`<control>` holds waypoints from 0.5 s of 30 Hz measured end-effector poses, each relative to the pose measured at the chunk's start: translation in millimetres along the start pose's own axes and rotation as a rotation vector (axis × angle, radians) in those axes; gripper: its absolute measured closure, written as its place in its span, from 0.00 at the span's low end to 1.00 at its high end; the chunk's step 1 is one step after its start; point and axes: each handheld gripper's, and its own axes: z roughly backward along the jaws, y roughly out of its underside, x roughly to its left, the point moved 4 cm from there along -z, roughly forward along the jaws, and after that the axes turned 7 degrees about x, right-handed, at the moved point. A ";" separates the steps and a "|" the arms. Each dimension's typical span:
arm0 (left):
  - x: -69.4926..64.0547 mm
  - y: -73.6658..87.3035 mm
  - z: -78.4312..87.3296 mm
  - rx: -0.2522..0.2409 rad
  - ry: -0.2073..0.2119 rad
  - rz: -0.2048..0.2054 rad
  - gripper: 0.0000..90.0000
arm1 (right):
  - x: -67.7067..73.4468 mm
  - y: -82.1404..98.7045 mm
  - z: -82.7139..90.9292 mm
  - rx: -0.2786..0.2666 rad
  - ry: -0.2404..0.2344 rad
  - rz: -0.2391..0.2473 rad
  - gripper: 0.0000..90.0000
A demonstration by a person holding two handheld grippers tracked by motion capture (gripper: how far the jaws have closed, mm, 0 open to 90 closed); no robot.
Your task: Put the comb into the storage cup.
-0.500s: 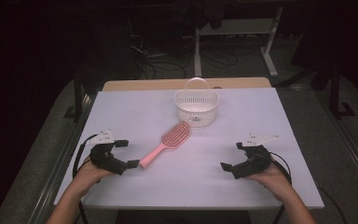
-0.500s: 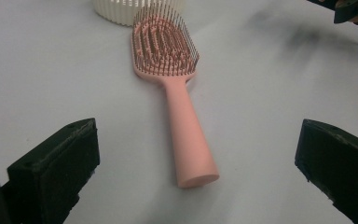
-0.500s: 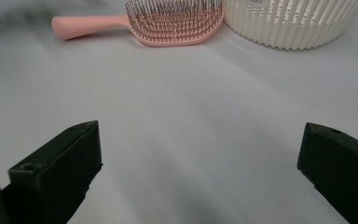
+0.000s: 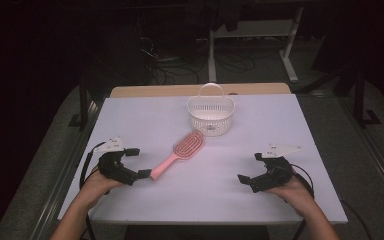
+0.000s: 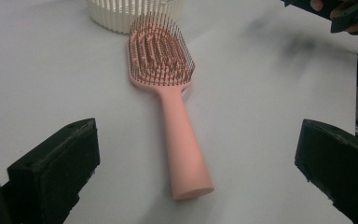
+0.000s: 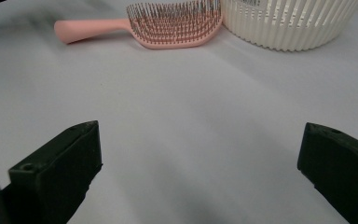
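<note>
My left gripper (image 4: 131, 162), jaws wide and empty, sits at the pink plastic hairbrush (image 4: 181, 152) handle end; its axis runs toward 1 o'clock, head probably touching the white slatted basket (image 4: 211, 116). Right gripper (image 4: 252, 167) open, farther.

**Around the table**

I see a tan wooden board (image 4: 150, 90) lying against the far edge of the white table (image 4: 130, 120). Farther behind the table, cables (image 4: 165, 65) tangle on the dark floor, near a white metal frame (image 4: 252, 28).

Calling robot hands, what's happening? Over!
Left gripper open, lined up on hairbrush handle. Right gripper open, holding nothing. Basket beyond brush head. Nothing blocking.
</note>
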 end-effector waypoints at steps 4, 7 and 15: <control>1.4 -2.1 -0.6 -0.003 0.003 0.000 0.00 | 1.1 -0.4 0.3 0.003 0.004 0.002 0.00; 2.7 -3.7 0.4 -0.012 0.004 0.003 0.00 | 2.4 -2.1 -0.1 -0.001 0.003 0.004 0.00; 2.3 -10.7 -1.7 -0.015 -0.002 0.001 0.00 | 4.8 -2.4 -1.2 -0.004 -0.003 0.010 0.00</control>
